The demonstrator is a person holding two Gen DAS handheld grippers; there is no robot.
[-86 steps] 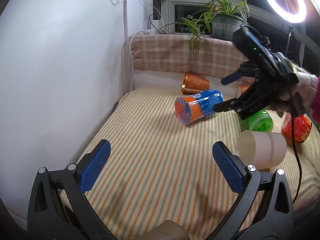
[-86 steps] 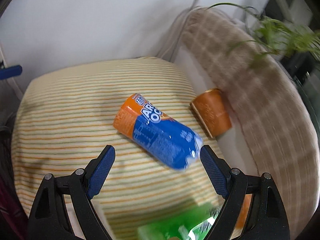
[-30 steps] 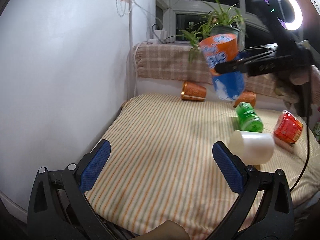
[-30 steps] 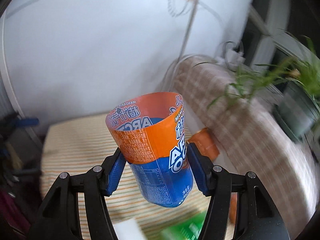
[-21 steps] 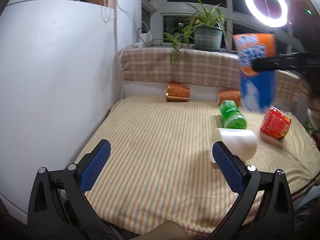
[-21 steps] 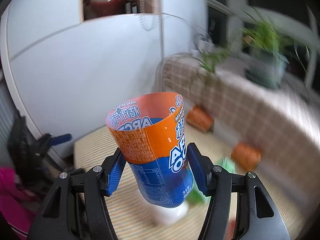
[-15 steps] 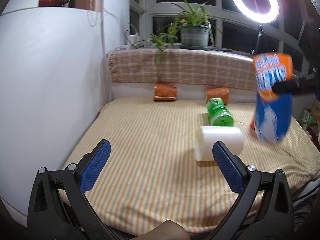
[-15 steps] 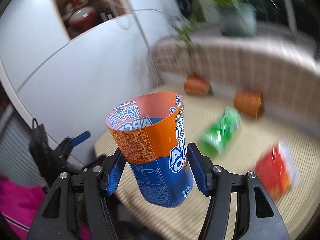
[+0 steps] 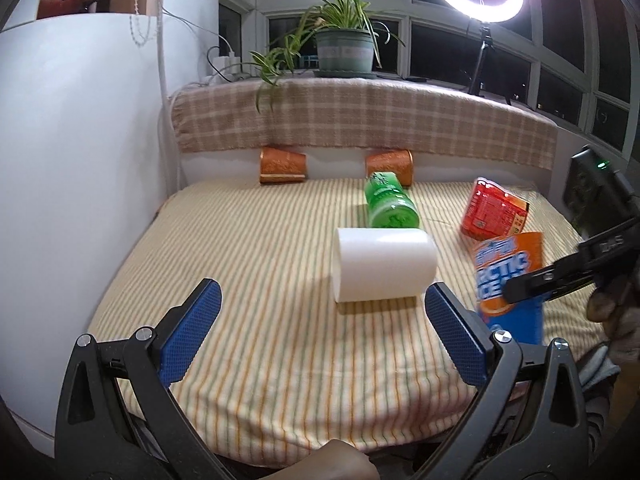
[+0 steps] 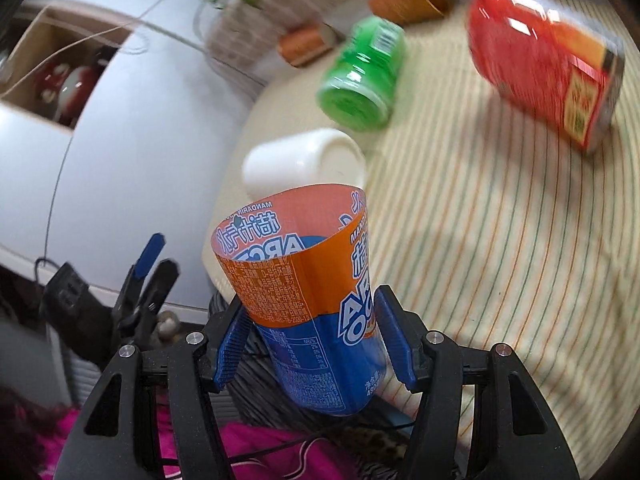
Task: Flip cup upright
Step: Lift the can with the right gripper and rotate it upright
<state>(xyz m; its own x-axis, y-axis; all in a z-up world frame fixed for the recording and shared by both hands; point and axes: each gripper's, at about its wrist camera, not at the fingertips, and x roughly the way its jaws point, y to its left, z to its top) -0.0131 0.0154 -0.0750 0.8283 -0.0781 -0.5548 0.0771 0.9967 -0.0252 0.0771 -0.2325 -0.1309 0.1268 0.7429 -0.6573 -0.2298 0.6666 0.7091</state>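
Progress: While the orange-and-blue cup (image 10: 316,304) is already turned mouth-up in the right gripper (image 10: 314,344), it does not appear set down yet; lowering it onto the bed and letting go is what seems left.
Right gripper: pinching the cup at its waist, one blue pad on each side, orange rim above the pads, blue base hanging below them.
Cup versus gripper: in the right wrist view it fills the gap between the pads at 12 o'clock, tilted slightly; in the left wrist view it shows at 3 o'clock (image 9: 510,280), near the front right edge of the bed.
Left gripper (image 9: 320,336): spread wide, holding nothing, low at 6 o'clock over the front edge of the striped bed (image 9: 248,264).
White cup (image 9: 382,264): on its side just beyond the left gripper, at 12 o'clock.
Green cup (image 9: 390,206): on its side behind the white one.
Red cup (image 9: 494,210): lying tilted at 2 o'clock.
Two copper cups (image 9: 282,166): on their sides at the far edge, against the headboard.
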